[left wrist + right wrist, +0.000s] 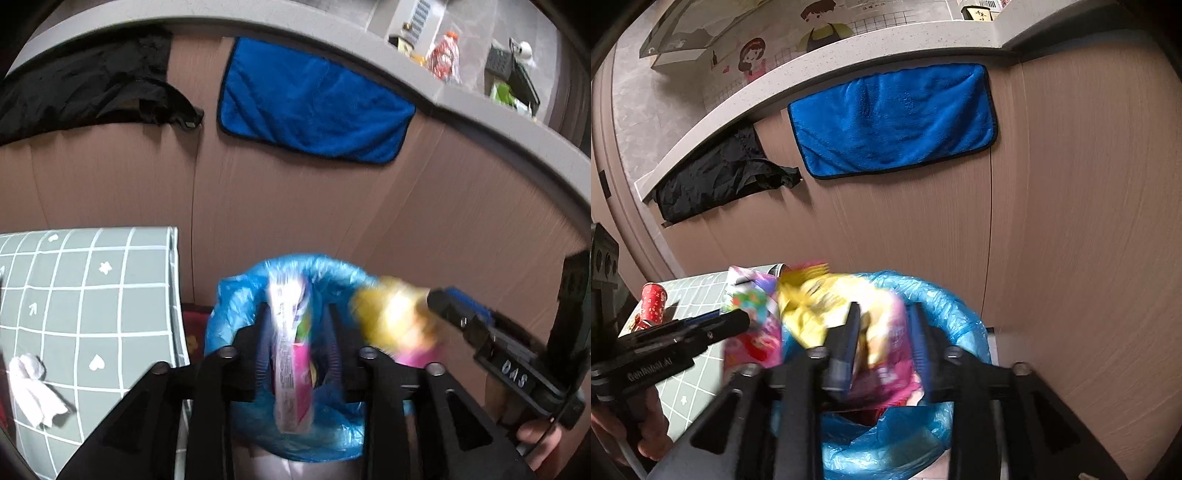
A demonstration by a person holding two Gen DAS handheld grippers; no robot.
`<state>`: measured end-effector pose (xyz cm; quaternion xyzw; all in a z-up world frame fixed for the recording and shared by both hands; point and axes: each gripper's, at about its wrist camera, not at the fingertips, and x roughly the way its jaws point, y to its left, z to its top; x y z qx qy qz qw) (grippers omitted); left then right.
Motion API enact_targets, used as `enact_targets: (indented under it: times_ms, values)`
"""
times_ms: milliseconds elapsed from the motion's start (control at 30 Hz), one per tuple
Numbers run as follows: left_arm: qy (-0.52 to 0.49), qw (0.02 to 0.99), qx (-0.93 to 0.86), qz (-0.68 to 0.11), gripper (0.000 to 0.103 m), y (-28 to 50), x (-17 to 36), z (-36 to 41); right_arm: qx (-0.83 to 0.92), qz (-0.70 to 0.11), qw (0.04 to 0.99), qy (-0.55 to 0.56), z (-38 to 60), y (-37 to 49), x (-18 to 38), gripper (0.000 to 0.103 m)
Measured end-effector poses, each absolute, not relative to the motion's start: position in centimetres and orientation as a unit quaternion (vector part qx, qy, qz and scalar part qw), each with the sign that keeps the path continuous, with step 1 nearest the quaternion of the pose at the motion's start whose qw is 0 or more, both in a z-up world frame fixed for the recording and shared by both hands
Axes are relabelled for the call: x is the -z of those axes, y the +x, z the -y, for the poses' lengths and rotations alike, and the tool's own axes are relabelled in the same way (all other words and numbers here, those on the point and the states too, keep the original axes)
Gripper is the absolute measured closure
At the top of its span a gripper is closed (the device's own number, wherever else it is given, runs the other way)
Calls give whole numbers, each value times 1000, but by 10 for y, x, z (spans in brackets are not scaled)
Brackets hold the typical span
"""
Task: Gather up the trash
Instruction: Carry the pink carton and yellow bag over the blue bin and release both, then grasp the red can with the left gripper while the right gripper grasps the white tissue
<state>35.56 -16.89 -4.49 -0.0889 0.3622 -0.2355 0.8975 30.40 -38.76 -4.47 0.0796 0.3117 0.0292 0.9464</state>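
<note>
Far left in the left wrist view: a crumpled white tissue (31, 387) lying on the grey-green grid-patterned table mat (92, 295), near its front edge. In the right wrist view, on the same mat (698, 380), a red patterned paper cup (652, 302) tipped on its side towards the far corner.

Centre: a round bin lined with a thin blue plastic bag (236, 306), standing on the floor just beside the table and in front of the brown wood-grain cabinet doors (295, 221). Directly over its opening, the left gripper (295, 354), jaws spread either side of a flat white-and-pink snack wrapper (291, 369); wrapper hanging edge-on between the fingers, contact with the pads too blurred to tell. Seen from the right wrist view, the same left gripper (737, 319) reaching in from the left, the multicoloured wrapper (753, 314) at its tip.

Just right of that: the right gripper (886, 332), also above the blue bag (945, 306), a crumpled yellow-and-pink snack packet (882, 332) between its fingers, heavily motion-blurred; grip uncertain. In the left wrist view, the same packet (399, 321) at the tip of the right gripper (439, 299).

Above, hung over the cabinet edge under the grey countertop (480, 122): a black cloth (85, 85) to the left, a blue microfibre towel (314, 107) to the right.
</note>
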Motion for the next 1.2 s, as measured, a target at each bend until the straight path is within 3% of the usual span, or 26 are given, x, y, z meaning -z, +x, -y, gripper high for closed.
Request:
enact_targets:
  times_ms: [267,533,900,1200]
  values:
    - [-94,920,195,-328,66,342,18,125,-19,-301,951,68,380,292,34,65]
    - [-108,940,95,-310,66,305,13,23,-38,-287,956,36,341,277,18,65]
    - [-148,939,-39,-309,66,250,35,-129,-221,-332,917,-13,198,285,30,65]
    - [-170,927,-60,-329,66,217,65,-190,-322,-399,856,-72,83,302,70,65]
